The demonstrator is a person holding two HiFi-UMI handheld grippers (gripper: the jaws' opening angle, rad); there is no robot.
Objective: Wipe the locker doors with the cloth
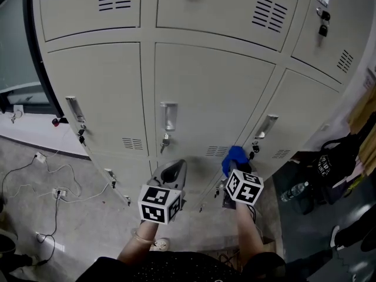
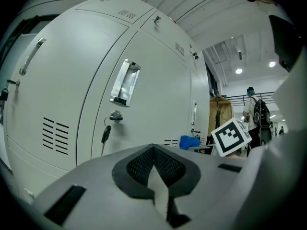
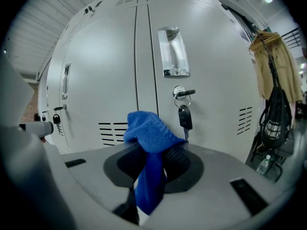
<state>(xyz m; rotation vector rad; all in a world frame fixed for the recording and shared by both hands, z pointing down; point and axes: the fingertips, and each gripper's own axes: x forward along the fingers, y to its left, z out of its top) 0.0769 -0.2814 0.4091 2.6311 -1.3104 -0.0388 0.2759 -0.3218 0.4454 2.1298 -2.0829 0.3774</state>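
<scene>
The right tongs [image 3: 153, 163] pinch the blue cloth [image 3: 148, 131], bunched at 12 o'clock ready for the locker door [image 3: 211, 56]; the left tongs [image 2: 154, 170] are closed, empty.

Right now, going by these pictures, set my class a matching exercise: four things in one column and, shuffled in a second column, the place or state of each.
Things
1. blue cloth
2. left gripper
3. key
4. black bag

Places and states
A. hangs from a lock in a locker door
B. shut, with nothing in it
C. off to the right of that door
D. clamped in the right gripper

Pairs: 1-D, 2-B, 3-A, 4-C
</scene>
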